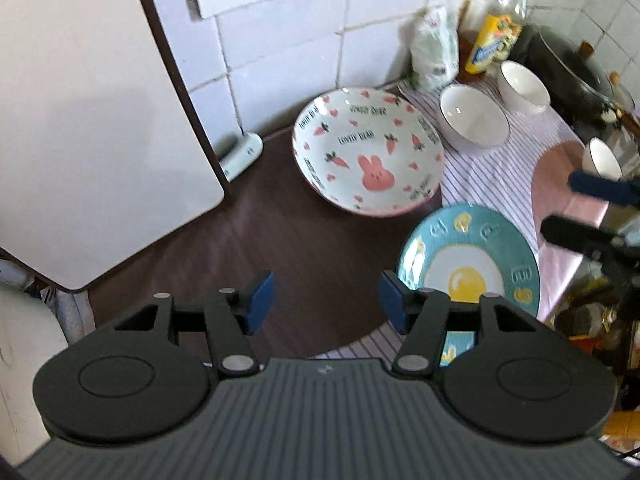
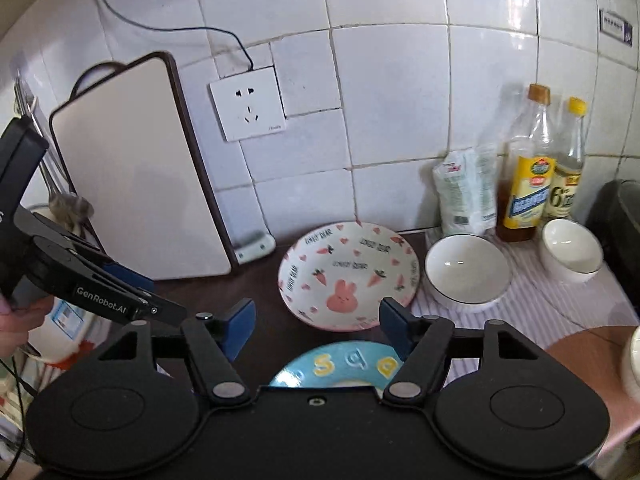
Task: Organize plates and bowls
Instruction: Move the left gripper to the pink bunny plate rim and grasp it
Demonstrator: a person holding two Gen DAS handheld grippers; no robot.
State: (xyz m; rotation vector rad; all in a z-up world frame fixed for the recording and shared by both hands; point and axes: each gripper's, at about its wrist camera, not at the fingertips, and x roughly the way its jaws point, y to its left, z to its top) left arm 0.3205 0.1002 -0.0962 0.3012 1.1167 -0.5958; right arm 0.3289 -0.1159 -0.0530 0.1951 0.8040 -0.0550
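Observation:
A white dish with a pink rabbit and carrots (image 1: 368, 152) (image 2: 348, 276) lies on the dark counter. A teal plate with a fried-egg picture (image 1: 472, 260) (image 2: 340, 364) lies nearer me. Two white bowls (image 1: 472, 116) (image 1: 522, 86) sit on a striped cloth; in the right wrist view they are at right (image 2: 466, 270) (image 2: 570, 254). A third white bowl (image 1: 600, 158) shows at far right. My left gripper (image 1: 326, 300) is open and empty above the counter, left of the teal plate. My right gripper (image 2: 316, 322) is open and empty above the teal plate.
A cutting board (image 1: 92, 120) (image 2: 136, 168) leans on the tiled wall at left. Bottles (image 2: 528, 184) and a bag (image 2: 464, 192) stand at the back. A dark pot (image 1: 568, 64) sits at far right. The striped cloth (image 1: 492, 176) covers the right side.

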